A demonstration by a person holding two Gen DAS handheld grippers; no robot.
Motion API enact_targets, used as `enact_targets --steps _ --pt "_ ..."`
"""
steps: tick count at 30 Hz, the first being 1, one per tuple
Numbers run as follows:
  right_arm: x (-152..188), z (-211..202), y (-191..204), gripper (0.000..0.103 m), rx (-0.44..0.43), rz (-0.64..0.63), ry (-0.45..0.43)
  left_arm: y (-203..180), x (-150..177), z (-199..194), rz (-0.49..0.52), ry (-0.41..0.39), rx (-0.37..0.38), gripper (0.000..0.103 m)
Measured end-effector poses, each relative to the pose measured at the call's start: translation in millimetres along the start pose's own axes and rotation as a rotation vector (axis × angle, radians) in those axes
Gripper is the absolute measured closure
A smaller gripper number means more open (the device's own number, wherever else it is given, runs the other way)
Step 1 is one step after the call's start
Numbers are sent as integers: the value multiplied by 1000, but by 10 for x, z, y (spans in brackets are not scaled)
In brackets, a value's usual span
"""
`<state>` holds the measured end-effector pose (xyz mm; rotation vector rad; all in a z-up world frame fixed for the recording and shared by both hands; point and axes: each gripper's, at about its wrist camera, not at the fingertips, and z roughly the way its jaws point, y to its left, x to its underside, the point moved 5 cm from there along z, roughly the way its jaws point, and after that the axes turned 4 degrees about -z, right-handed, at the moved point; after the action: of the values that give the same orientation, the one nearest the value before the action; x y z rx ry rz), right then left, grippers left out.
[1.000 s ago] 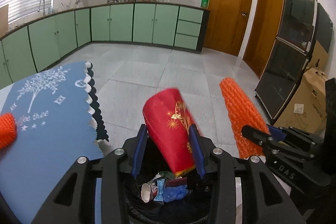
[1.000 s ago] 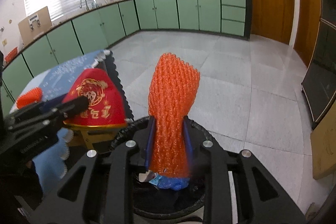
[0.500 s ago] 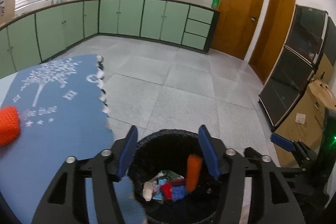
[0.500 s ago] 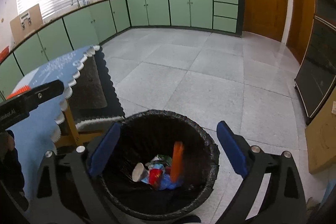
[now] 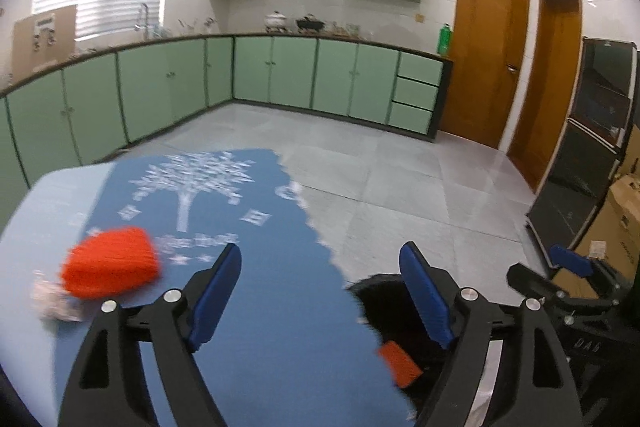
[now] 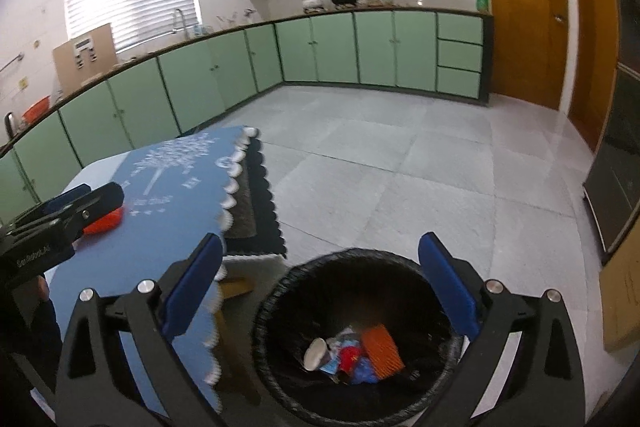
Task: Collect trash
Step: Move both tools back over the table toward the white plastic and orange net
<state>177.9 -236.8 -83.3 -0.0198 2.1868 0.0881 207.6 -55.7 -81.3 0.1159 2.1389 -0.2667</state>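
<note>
Lying in the bottom of the black bin, the orange foam net rests beside a red wrapper, a paper cup and blue scraps. One more orange net waits on the desk, left of the bin and well apart from it, with a pale crumpled scrap just beside it.

The right gripper hangs above the bin mouth, its fingers spread wide with nothing between them; they have just been opening. The left gripper is over the desk edge next to the bin, its fingers likewise spread and empty, also just opening.

The step in hand looks like the reach to the remaining net. To do it well, the left gripper should straddle the net across its narrow side, come down until the fingers bracket it, and close gently, since the foam mesh likely squashes and could slip out.

Only the right wrist view shows the bin's contents and the scalloped dark hem of the blue cloth. Only the left wrist view shows the whole net on the desk and the scrap beside it; in the right view the left gripper's finger hides most of that net.
</note>
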Motion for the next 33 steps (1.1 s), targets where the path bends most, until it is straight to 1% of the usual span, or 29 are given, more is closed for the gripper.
enact_targets --steps 4,11,14,23,28,33 --pt "-101 20 300 7 -27 -16 -21 382 -27 -186 -5 -26 -69 23" --pt "-197 148 794 7 -78 -40 -35 1163 -16 -437 -31 -64 -224 23" --pt "-230 228 1033 7 -103 -56 -36 1451 28 -480 -50 -62 -269 23" --pt "-294 514 1691 7 -171 -90 -26 2128 195 -378 -107 -14 -360 23" --pt "-309 667 1950 7 -187 -121 -18 2384 296 -217 -143 34 -370 23" --pt "-307 840 2196 7 -204 -156 4 2549 408 -110 -175 73 -371 23"
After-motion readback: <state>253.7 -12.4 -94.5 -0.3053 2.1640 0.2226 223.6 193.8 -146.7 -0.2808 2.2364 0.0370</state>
